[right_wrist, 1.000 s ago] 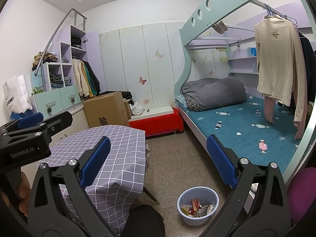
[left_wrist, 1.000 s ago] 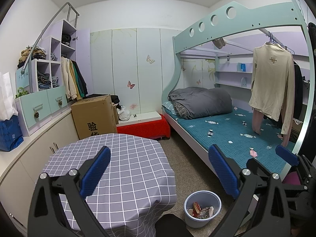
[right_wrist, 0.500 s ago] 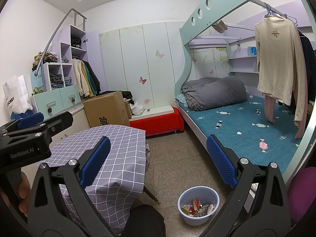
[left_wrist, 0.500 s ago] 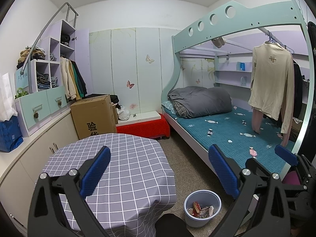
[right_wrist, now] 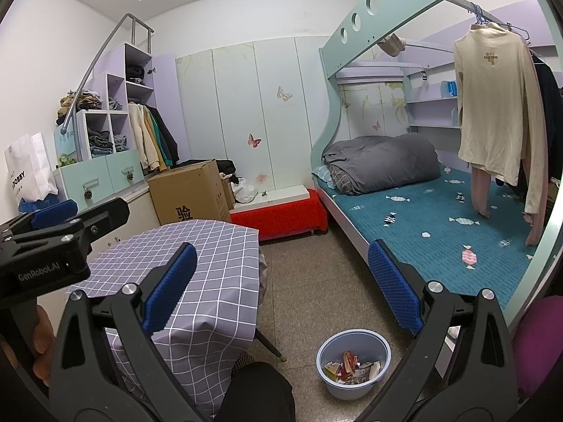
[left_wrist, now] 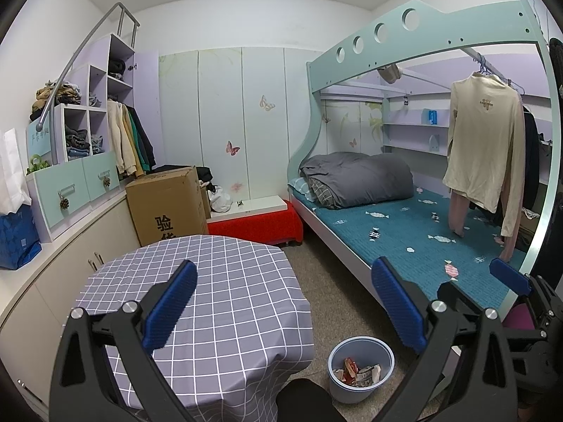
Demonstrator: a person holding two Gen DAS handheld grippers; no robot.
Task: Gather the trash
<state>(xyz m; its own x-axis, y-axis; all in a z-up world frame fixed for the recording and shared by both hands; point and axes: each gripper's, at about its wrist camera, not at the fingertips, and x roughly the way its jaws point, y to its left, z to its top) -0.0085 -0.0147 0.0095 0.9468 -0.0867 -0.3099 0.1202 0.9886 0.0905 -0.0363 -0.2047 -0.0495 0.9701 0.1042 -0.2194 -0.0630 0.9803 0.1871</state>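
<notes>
A light blue bin (left_wrist: 360, 369) stands on the floor between the table and the bed, with crumpled wrappers (left_wrist: 357, 373) inside; it also shows in the right wrist view (right_wrist: 353, 364). My left gripper (left_wrist: 285, 302) is open and empty, held above the table's right edge. My right gripper (right_wrist: 281, 292) is open and empty, held above the floor left of the bed. The left gripper's body shows at the left of the right wrist view (right_wrist: 52, 242). The round table with the grey checked cloth (left_wrist: 211, 302) carries nothing.
A bunk bed with a teal mattress (left_wrist: 404, 239) fills the right side, clothes hanging at its end (left_wrist: 485, 154). A cardboard box (left_wrist: 169, 207) and a red low bench (left_wrist: 257, 225) stand behind the table. Cabinets and shelves (left_wrist: 77, 183) line the left wall.
Almost nothing moves; the views shift very slightly and both grippers stay open.
</notes>
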